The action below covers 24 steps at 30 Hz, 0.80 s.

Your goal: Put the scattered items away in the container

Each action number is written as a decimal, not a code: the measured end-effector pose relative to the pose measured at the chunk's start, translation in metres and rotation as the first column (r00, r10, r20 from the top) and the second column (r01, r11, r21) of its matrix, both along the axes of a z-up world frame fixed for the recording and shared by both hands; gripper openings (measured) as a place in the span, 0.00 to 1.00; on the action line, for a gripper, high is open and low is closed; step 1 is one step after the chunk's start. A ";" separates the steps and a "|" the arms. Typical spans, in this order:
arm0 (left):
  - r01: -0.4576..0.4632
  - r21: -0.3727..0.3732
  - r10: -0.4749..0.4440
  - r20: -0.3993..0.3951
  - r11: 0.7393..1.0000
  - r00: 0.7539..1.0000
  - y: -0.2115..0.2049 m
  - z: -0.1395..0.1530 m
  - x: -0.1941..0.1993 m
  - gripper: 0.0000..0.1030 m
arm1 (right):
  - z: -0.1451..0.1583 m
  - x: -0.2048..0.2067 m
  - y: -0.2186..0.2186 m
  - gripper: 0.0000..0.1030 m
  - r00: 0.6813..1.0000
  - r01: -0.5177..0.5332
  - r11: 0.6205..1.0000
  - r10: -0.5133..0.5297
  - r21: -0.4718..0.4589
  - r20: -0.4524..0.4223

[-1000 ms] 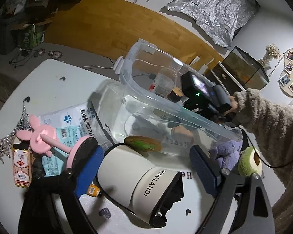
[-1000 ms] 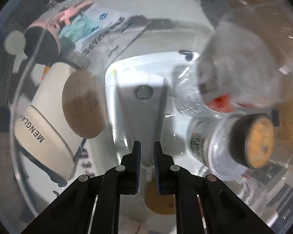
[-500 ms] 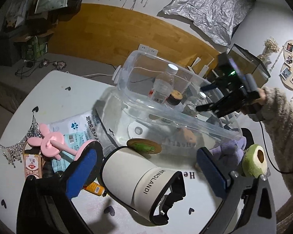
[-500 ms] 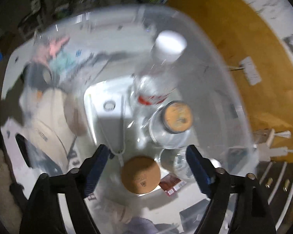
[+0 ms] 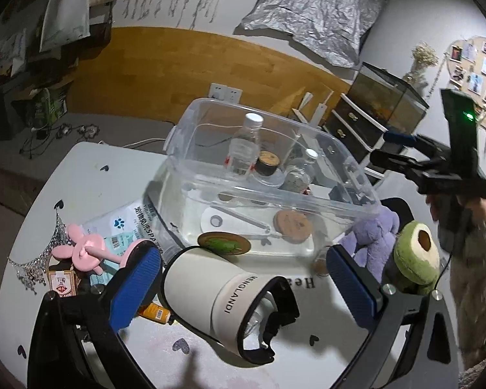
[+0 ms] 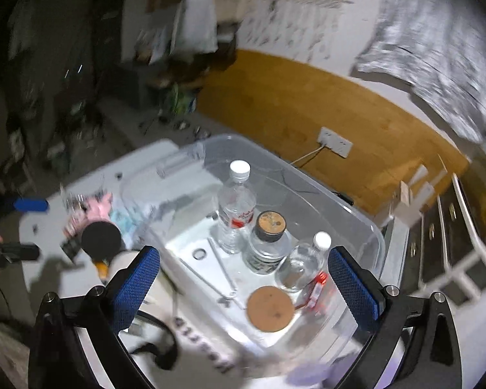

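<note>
The left tool (image 5: 243, 278) hovers with its blue-padded fingers spread wide on either side of the cream cylindrical cup with a black strap and lettering (image 5: 223, 291), which lies on its side on the white counter (image 5: 90, 181), just in front of the clear plastic storage container (image 5: 307, 201). The pads do not touch it. In my judgement this cup is the thing to take next. To do it well, lower the left tool so both pads meet the round body across its middle, clear of the loose strap at the open end, then close firmly, since a smooth cylinder lying down is likely to roll or slip. Lift it high enough to clear the container's near wall before setting it in the bare part of the floor.

The right tool (image 6: 243, 285) is raised above the container, fingers spread and empty, looking down on a clear water bottle with a white cap (image 6: 236, 207), a squat glass jar with a cork-topped black lid (image 6: 269, 243), a smaller clear bottle (image 6: 304, 259) and a round cork coaster (image 6: 270, 308) inside it. A purple plush toy (image 5: 376, 236) and a green avocado plush (image 5: 416, 256) wait on the counter to the cup's right, a pink bunny-shaped hand fan (image 5: 87, 249) to its left.
</note>
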<state>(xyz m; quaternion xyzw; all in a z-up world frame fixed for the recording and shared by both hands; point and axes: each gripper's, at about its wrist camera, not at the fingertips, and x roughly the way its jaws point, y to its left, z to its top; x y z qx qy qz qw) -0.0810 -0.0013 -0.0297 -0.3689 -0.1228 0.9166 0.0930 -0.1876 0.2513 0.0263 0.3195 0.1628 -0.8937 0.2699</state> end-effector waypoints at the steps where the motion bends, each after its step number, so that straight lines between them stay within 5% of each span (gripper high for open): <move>1: 0.007 -0.002 -0.007 -0.004 1.000 1.000 0.002 0.002 0.002 1.00 | 0.002 0.010 0.003 1.00 0.999 0.036 0.999 -0.036 -0.029 -0.010; 10: 0.057 -0.030 -0.058 -0.037 0.998 0.998 0.019 0.013 0.022 1.00 | 0.010 0.094 0.029 1.00 0.943 0.311 0.903 -0.332 -0.295 -0.022; 24: 0.063 -0.088 -0.071 -0.091 0.994 0.993 0.030 0.025 0.057 1.00 | -0.004 0.172 0.040 1.00 0.869 0.466 0.819 -0.496 -0.335 -0.003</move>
